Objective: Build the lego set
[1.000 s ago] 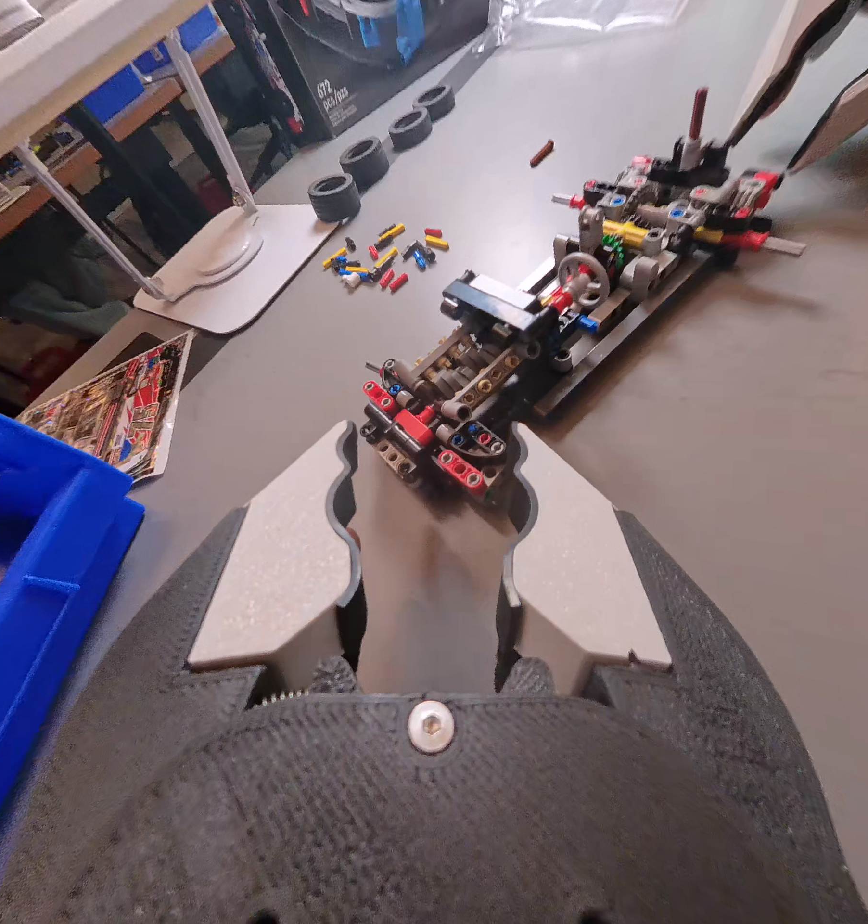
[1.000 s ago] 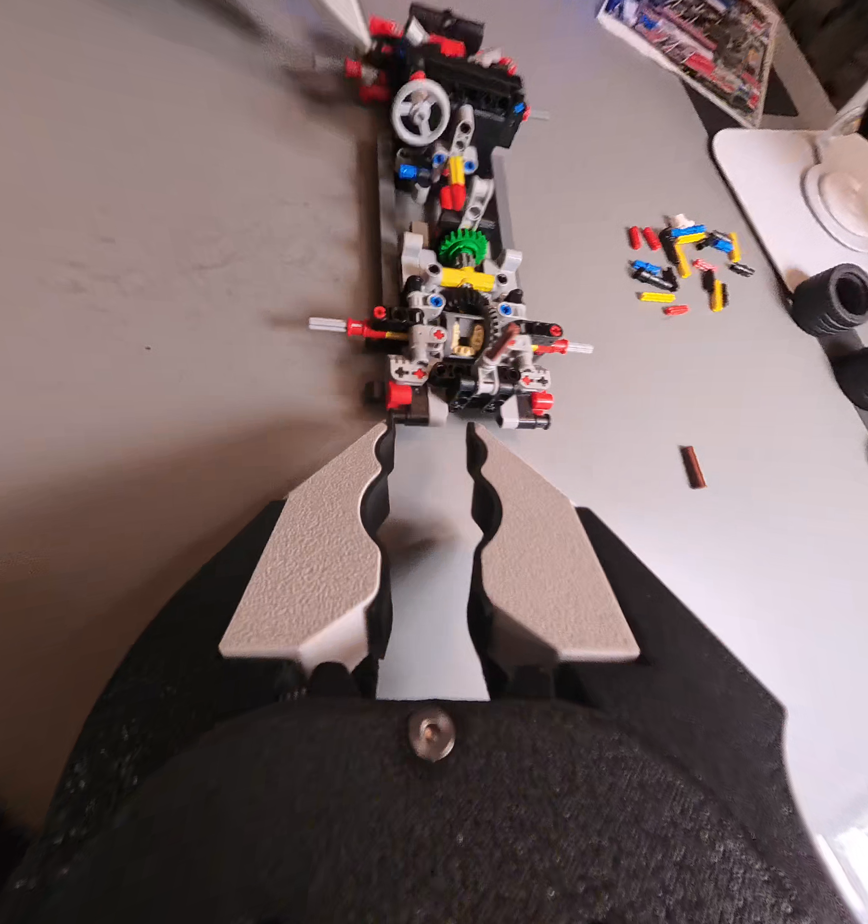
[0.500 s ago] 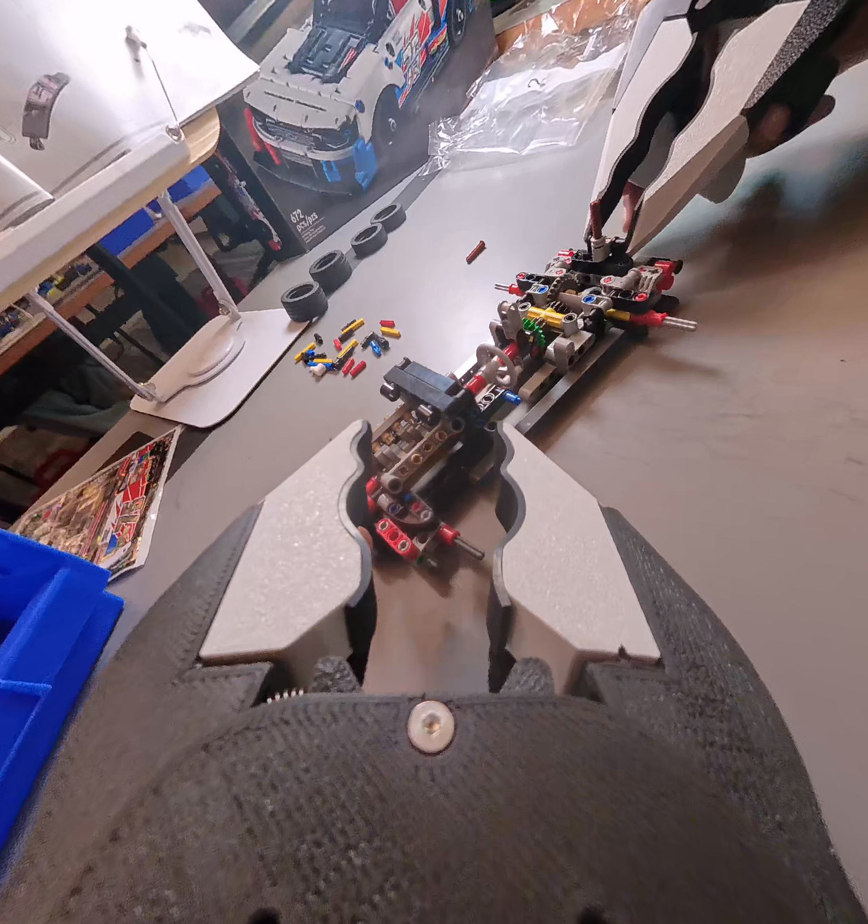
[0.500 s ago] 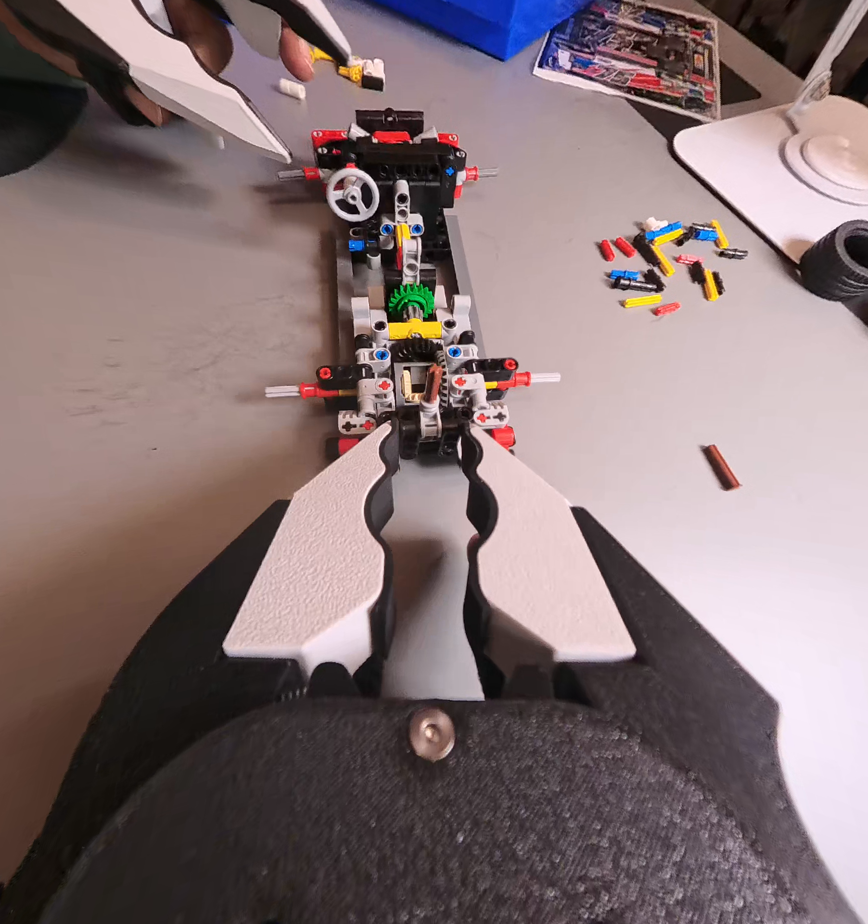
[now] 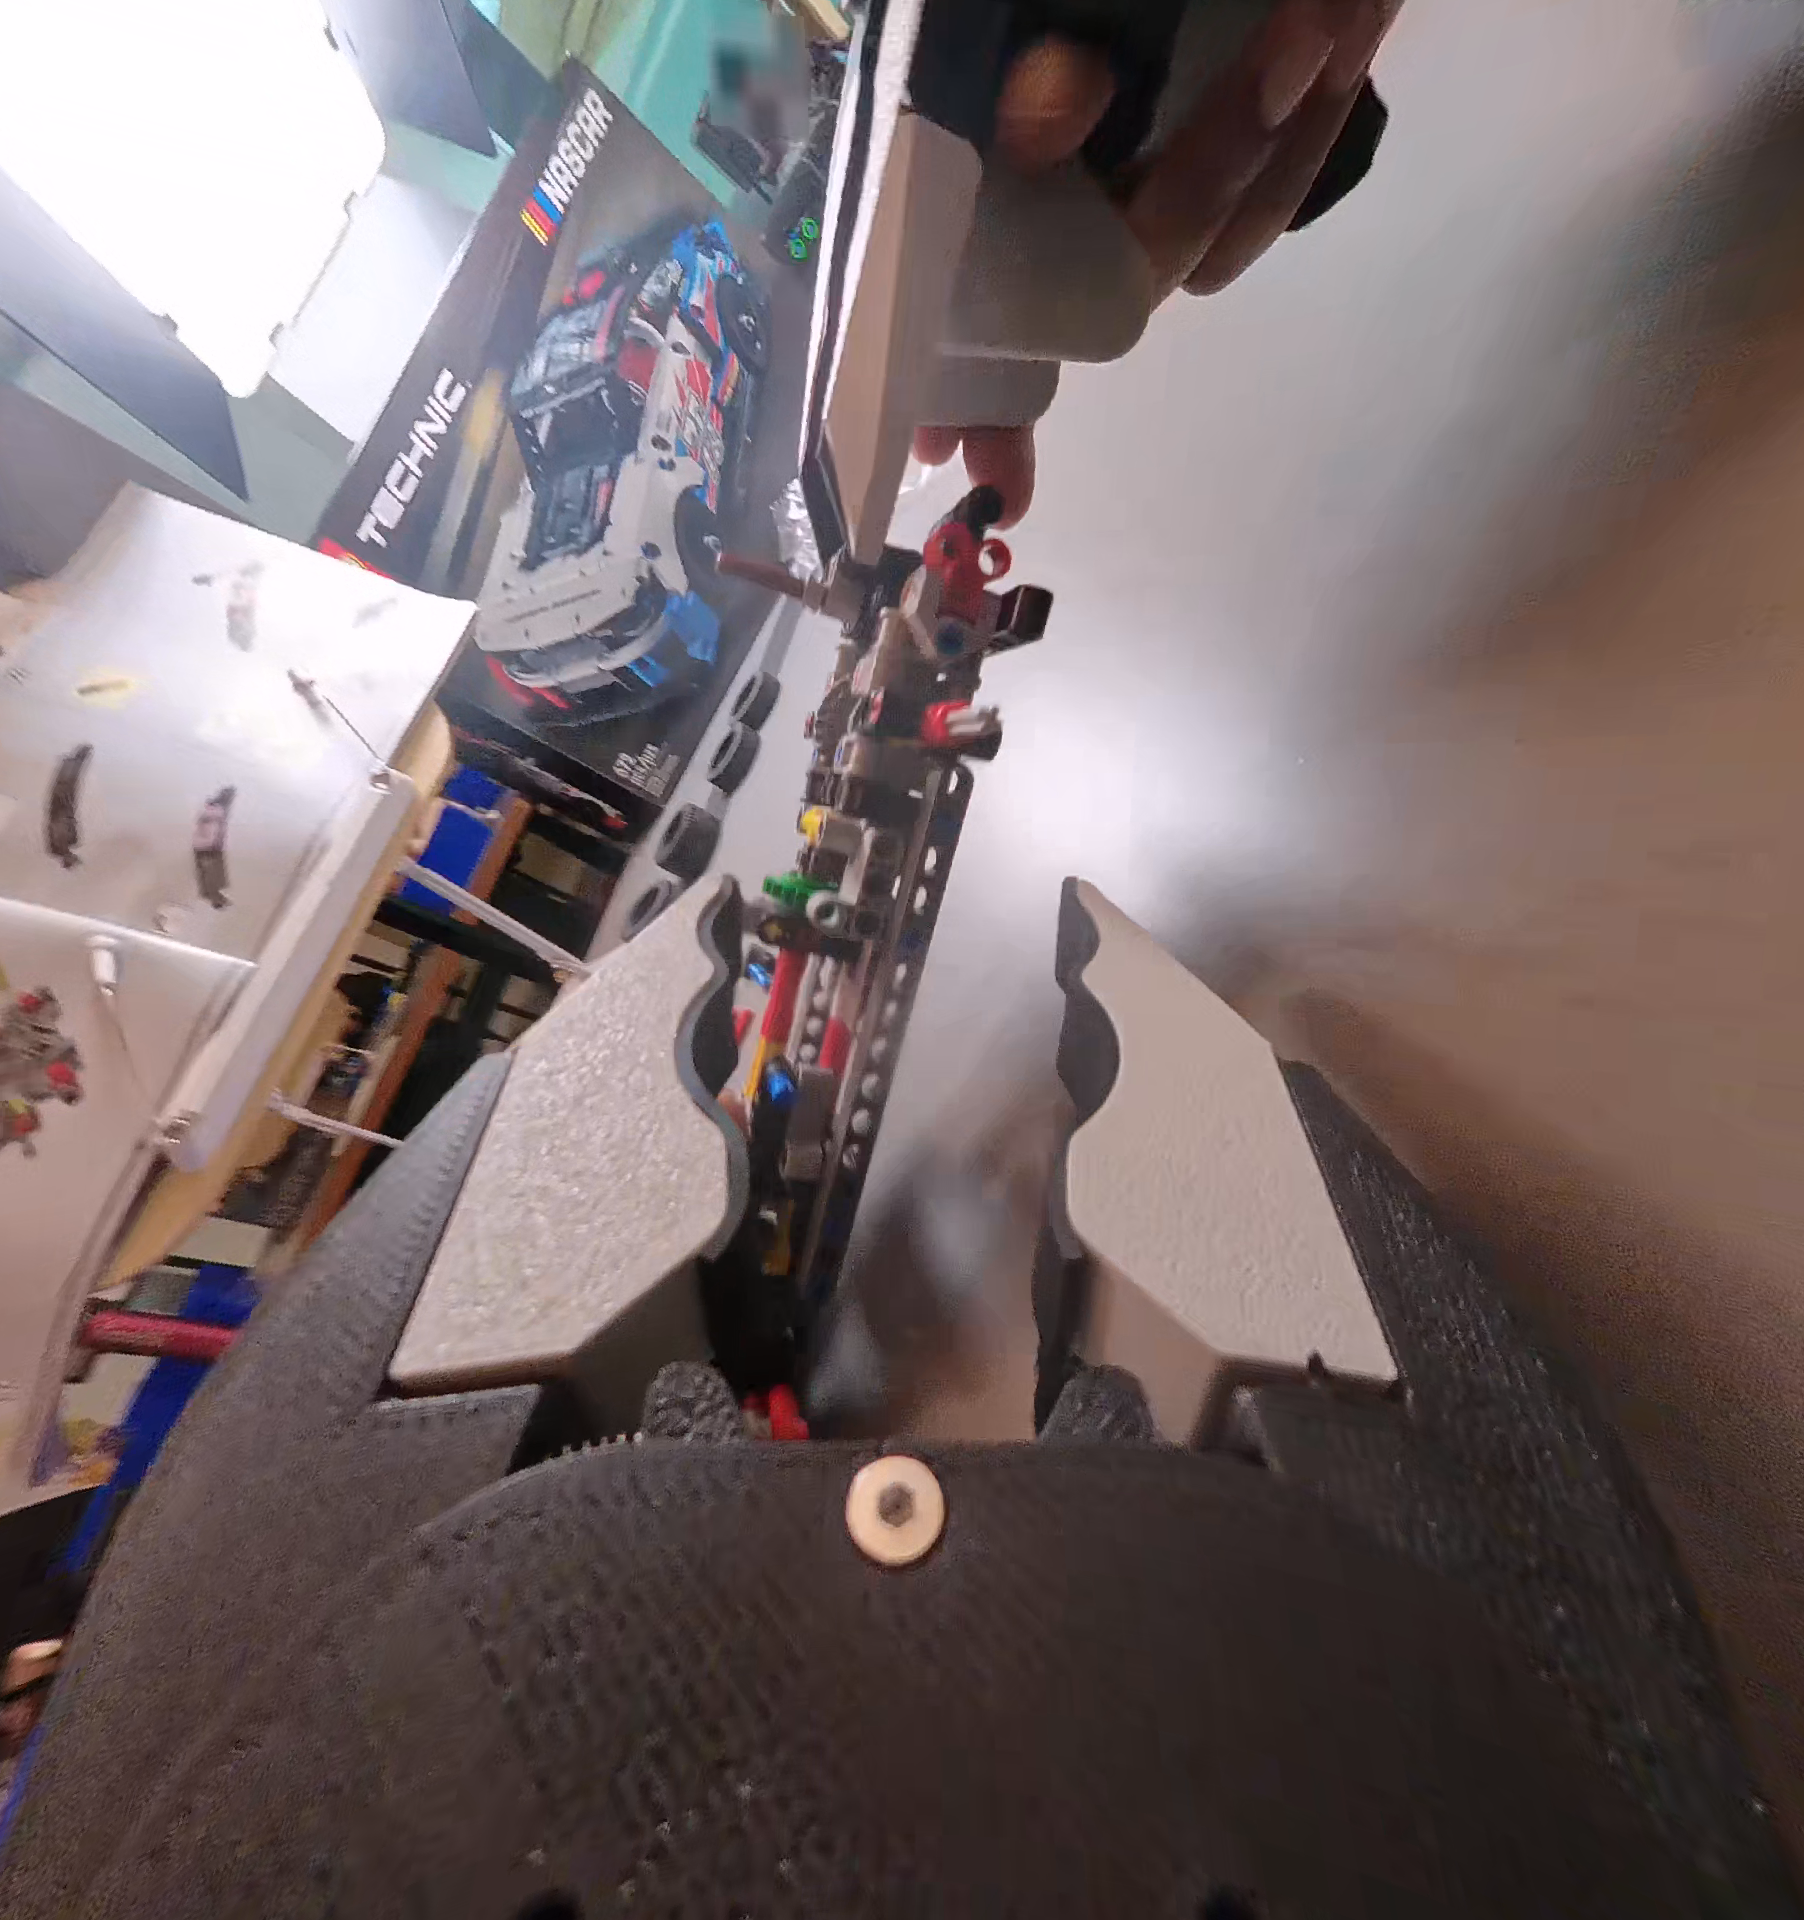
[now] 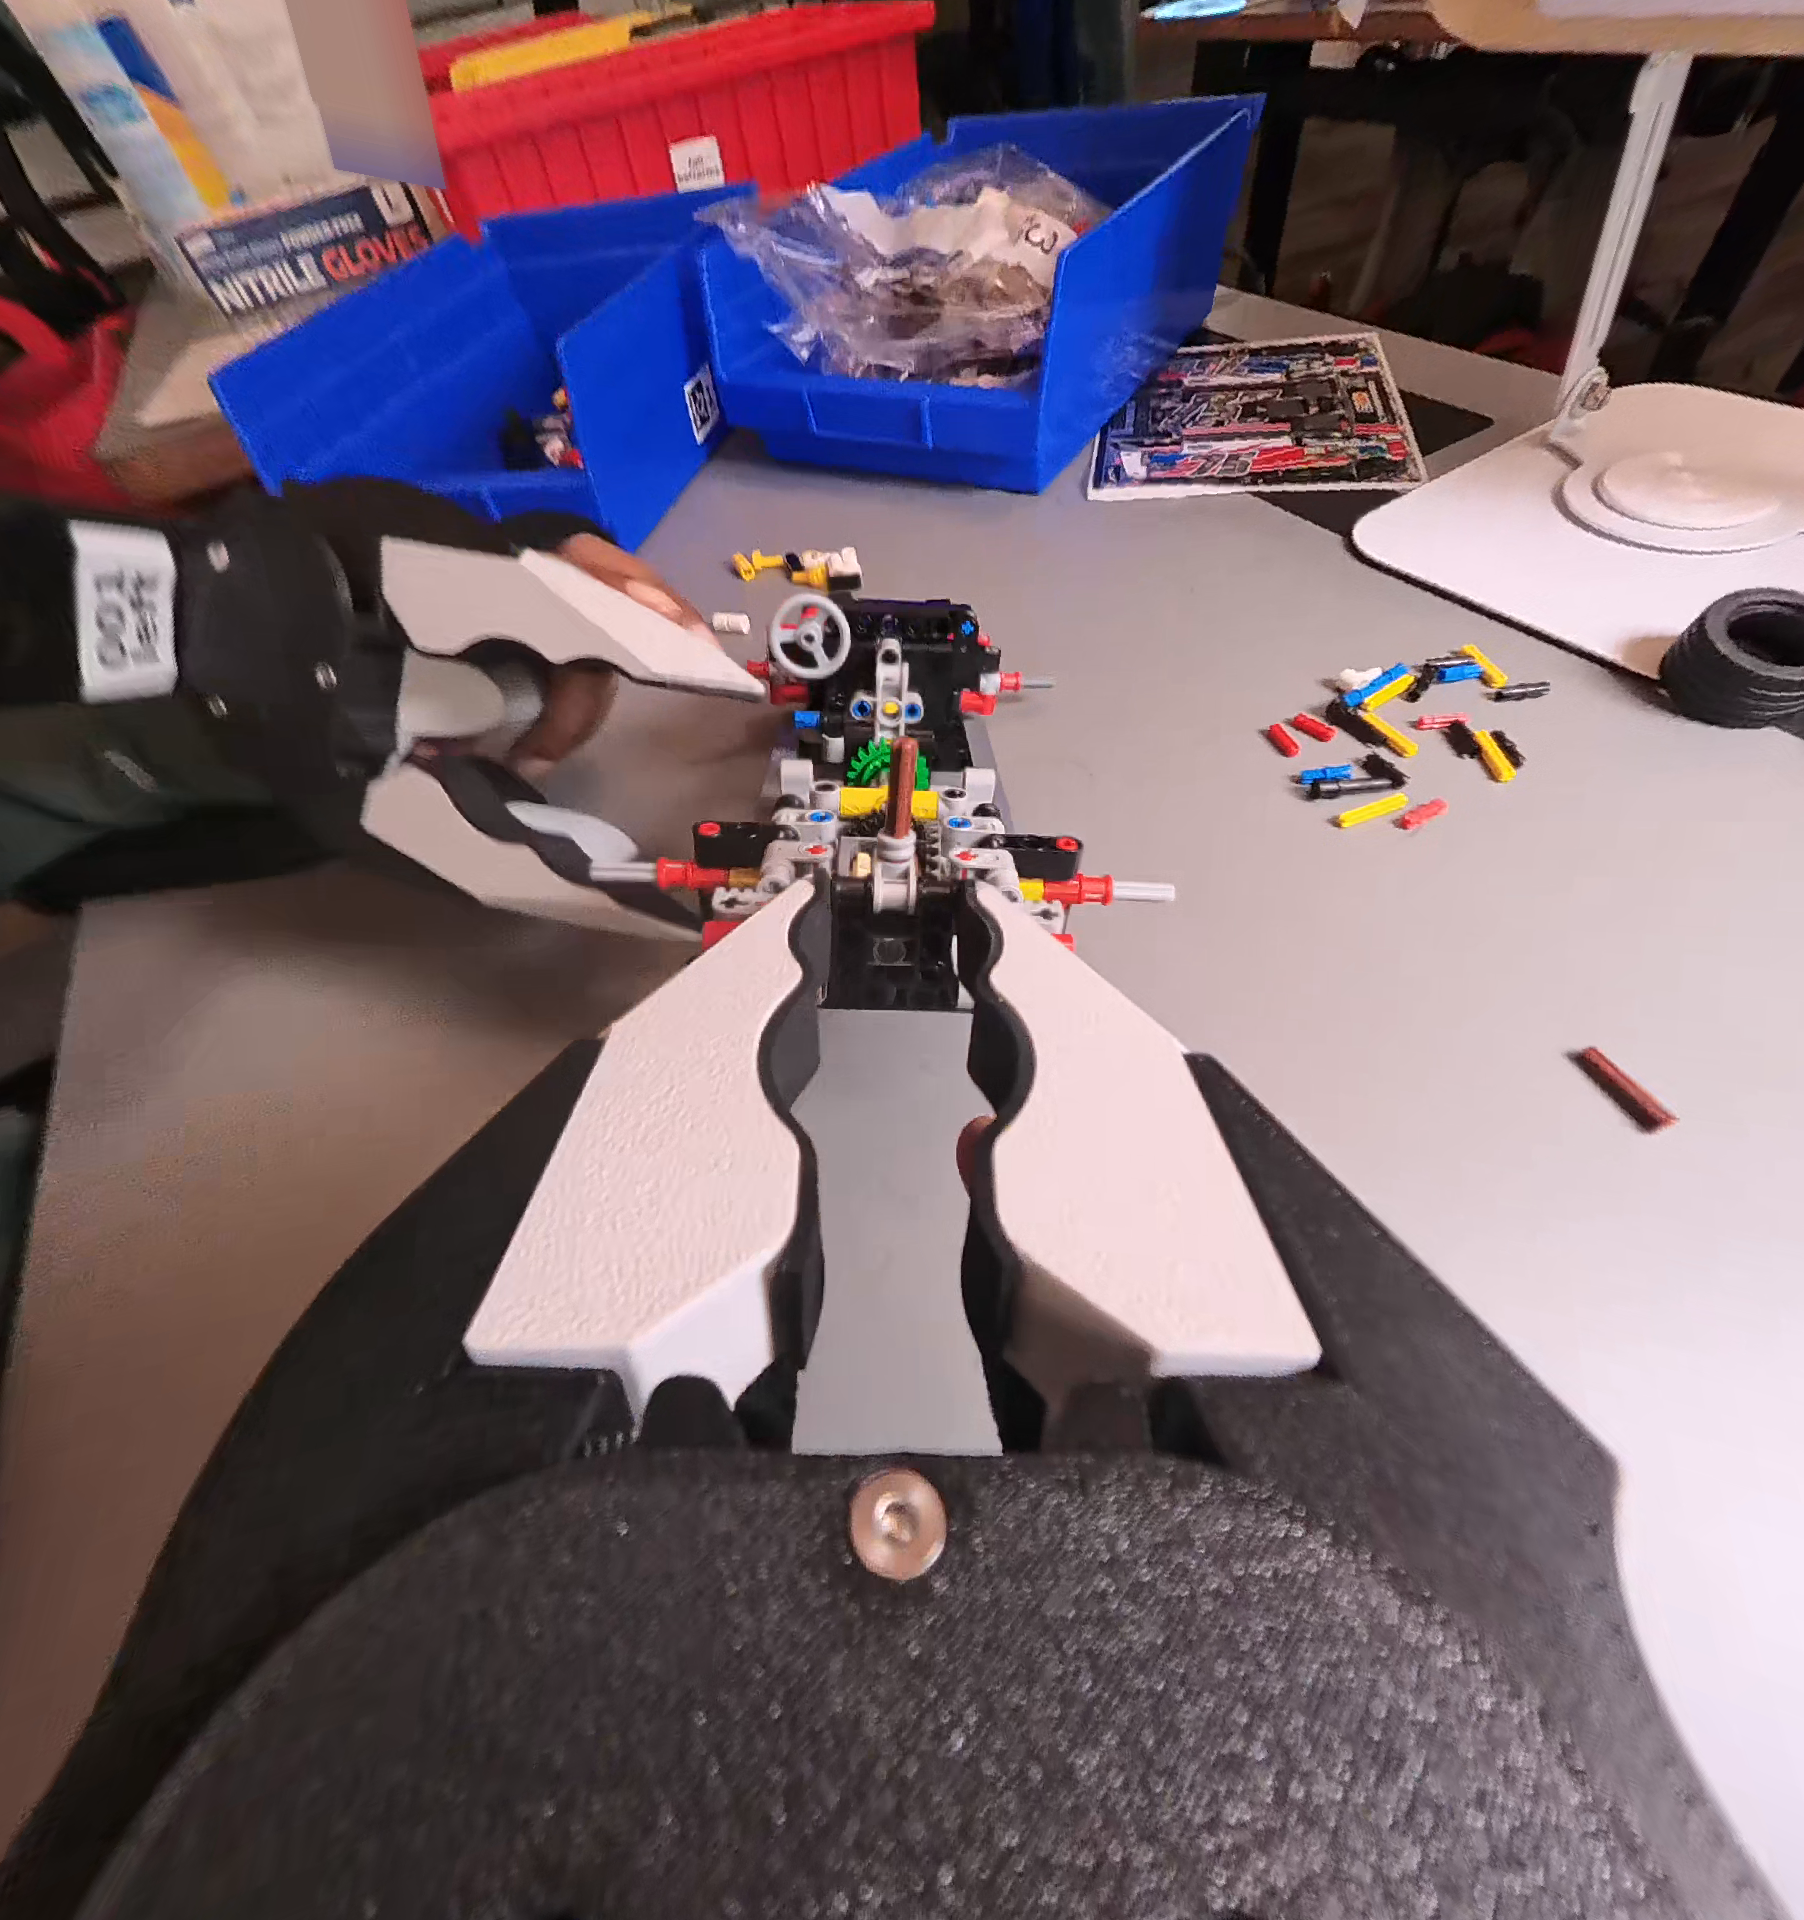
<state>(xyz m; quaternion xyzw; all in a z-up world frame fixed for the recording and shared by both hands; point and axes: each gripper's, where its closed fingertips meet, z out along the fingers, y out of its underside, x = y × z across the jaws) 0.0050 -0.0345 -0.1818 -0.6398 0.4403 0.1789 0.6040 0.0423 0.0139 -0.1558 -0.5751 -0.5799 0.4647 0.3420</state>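
The long lego car chassis (image 6: 882, 802) lies on the grey table (image 6: 1397, 1195), with a white steering wheel (image 6: 810, 634) at its far end and a brown axle (image 6: 905, 779) standing up near its near end. My right gripper (image 6: 898, 899) is open, its fingertips on either side of the black rear block. My left gripper (image 6: 721, 805) is rolled on its side and wide open at the chassis's left flank. In the left wrist view the chassis (image 5: 882, 831) runs out from between the left gripper's (image 5: 898, 904) fingers to the right gripper (image 5: 919, 520).
Loose coloured pins (image 6: 1397, 727), a brown axle (image 6: 1625, 1086) and a black tyre (image 6: 1760, 655) lie to the right. Two blue bins (image 6: 1137, 260), a red bin (image 6: 690, 114), a sticker sheet (image 6: 1262, 416) and a white stand base (image 6: 1656, 520) stand behind. The set's box (image 5: 586, 416) shows in the left wrist view. About 8 centimetres separates my left fingertips from my right.
My left gripper has rolled onto its side and moved in along the chassis. My right gripper has moved forward so the rear block sits between its fingertips; its opening is unchanged.
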